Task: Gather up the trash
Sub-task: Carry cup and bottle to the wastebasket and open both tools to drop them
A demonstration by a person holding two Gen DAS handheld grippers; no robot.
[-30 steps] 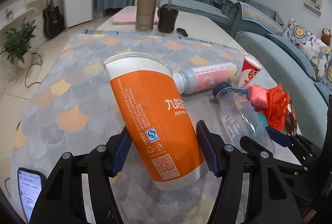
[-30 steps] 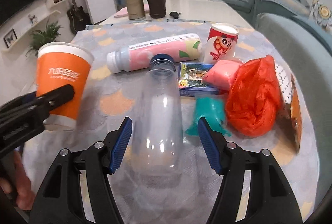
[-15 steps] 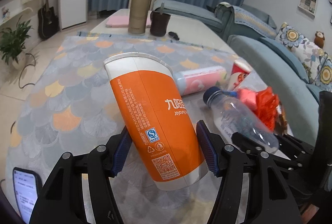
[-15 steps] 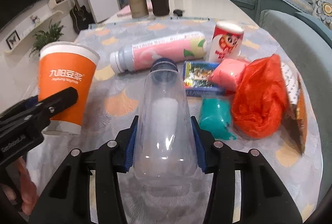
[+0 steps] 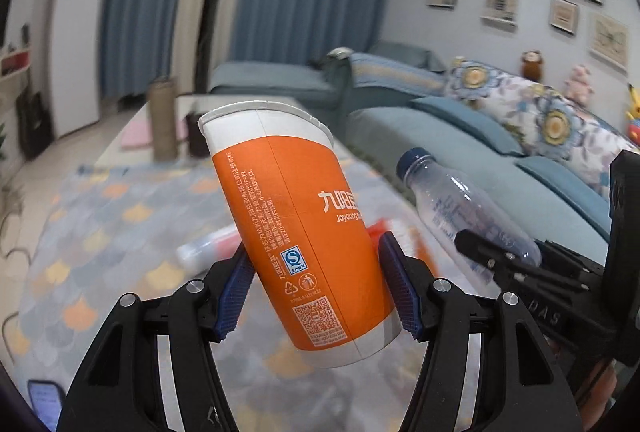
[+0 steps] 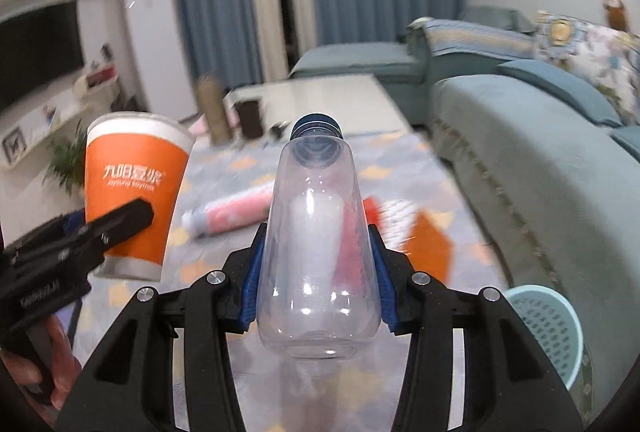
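Grippers fill the near edge of both wrist views, each clamped on a piece of trash and held up above the patterned table point(image 6: 404, 159). Nearest in the left view, the left gripper point(image 5: 316, 292) squeezes an orange and white paper cup point(image 5: 296, 228) between its blue pads point(image 5: 234, 292), low on the cup's body near its base. The cup's long axis runs away from the gripper and leans to the left, with the open white rim at the far, upper end. In the right view, the right gripper point(image 6: 316, 276) has its pads pressed on both sides of a clear plastic bottle point(image 6: 318, 252); its jaws have just been closing onto it. The bottle lies along the gripper's own line, base nearest the camera and blue cap point(image 6: 316, 123) pointing straight away. Lower right, beside the table, stands a pale blue basket point(image 6: 548, 328). Farther off, blurred, a pink-labelled bottle point(image 6: 236, 211) lies on the table.
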